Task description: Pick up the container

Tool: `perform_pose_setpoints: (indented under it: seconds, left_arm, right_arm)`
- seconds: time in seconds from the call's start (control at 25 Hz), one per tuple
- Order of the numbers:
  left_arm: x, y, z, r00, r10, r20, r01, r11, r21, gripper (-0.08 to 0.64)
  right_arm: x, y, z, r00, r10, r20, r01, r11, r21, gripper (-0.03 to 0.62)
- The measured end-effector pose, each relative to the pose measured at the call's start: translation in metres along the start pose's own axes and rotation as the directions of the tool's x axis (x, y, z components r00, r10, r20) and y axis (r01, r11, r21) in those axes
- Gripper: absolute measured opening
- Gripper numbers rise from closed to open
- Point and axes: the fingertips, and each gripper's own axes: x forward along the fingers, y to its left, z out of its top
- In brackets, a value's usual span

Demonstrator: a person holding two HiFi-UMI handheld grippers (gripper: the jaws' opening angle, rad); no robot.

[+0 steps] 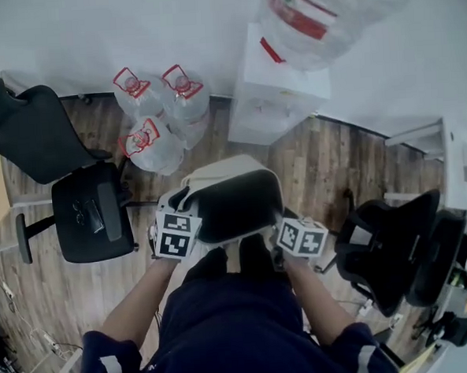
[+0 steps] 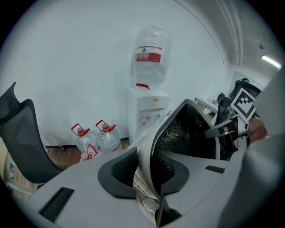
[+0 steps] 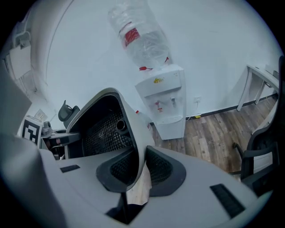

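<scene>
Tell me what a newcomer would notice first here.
A pale grey plastic container with a dark mesh inside is held at centre, its rim pinched by the left hand-held gripper and the right hand-held gripper. Behind it, a white water dispenser stands against the wall, with three clear red-capped water bottles at its left.

Soft, even light washes the white wall [image 1: 129,30] behind the water dispenser [image 1: 279,92], leaving it uniformly pale. The container [image 1: 238,201] interior lies in shadow. Both gripper views bulge strongly, darkening to black at the corners, and the near foreground blurs.
</scene>
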Motion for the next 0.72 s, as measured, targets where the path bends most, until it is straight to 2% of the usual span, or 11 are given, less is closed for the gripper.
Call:
perform_pose_setpoints:
  seconds: [0.32,0.72]
  left_arm:
    - [-0.039,-0.009,0.02,0.998,-0.005,0.065,0.006,1.0,-0.011,0.086]
    - [-0.047,-0.015,0.043,0.992,-0.035,0.12,0.036,0.999,-0.005,0.091]
  right_arm:
    - [-0.043,0.015,0.02,0.996,0.006,0.09,-0.006,1.0,-0.004,0.072]
    - [-0.058,0.014,0.03,0.991,-0.016,0.131,0.013,1.0,0.024,0.071]
